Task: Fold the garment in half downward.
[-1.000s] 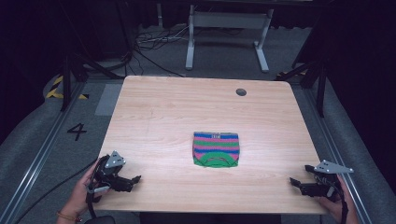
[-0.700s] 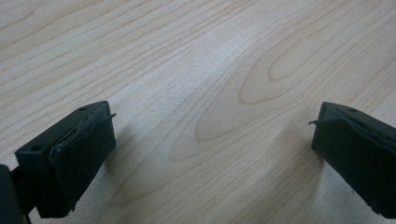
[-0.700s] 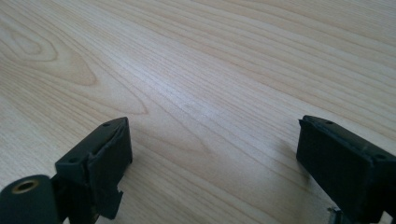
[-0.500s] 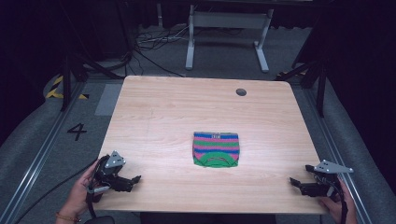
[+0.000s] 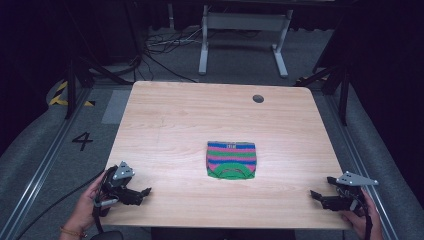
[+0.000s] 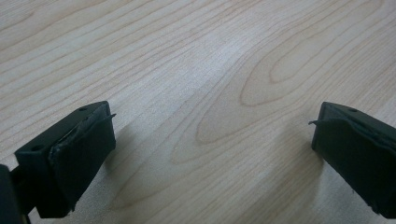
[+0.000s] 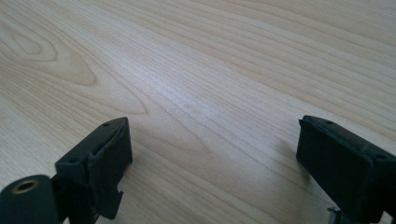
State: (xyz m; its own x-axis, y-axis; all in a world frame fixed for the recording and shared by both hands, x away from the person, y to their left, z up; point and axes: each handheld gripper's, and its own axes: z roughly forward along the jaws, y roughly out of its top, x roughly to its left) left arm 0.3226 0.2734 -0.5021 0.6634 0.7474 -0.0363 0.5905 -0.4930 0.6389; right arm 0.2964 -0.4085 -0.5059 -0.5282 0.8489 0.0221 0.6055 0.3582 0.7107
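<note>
Stillness marks this moment against the earlier high-view pictures; neither hand has shifted and the folded striped garment (image 5: 231, 160) lies exactly as it did, so nothing of the work has advanced in the last second, and I judge this either a pause after folding or a rest before the next reach. Taking that garment as landmark, it sits a little right of the tabletop's (image 5: 170, 125) middle, a compact rectangle of blue, pink and green bands with a green hem toward the person; the left tool (image 5: 139, 193) rests well to its left and nearer the person, by the front-left corner; the right tool (image 5: 320, 197) rests well to its right, by the front-right corner; both are well apart from the cloth. In the left gripper view the left tool's jaws stand wide apart over bare wood grain, and the right gripper view shows the right tool's jaws likewise spread with nothing between them. No container stands on the tabletop; beyond the garment, toward the far edge, there is a small dark cable hole (image 5: 258, 98).
</note>
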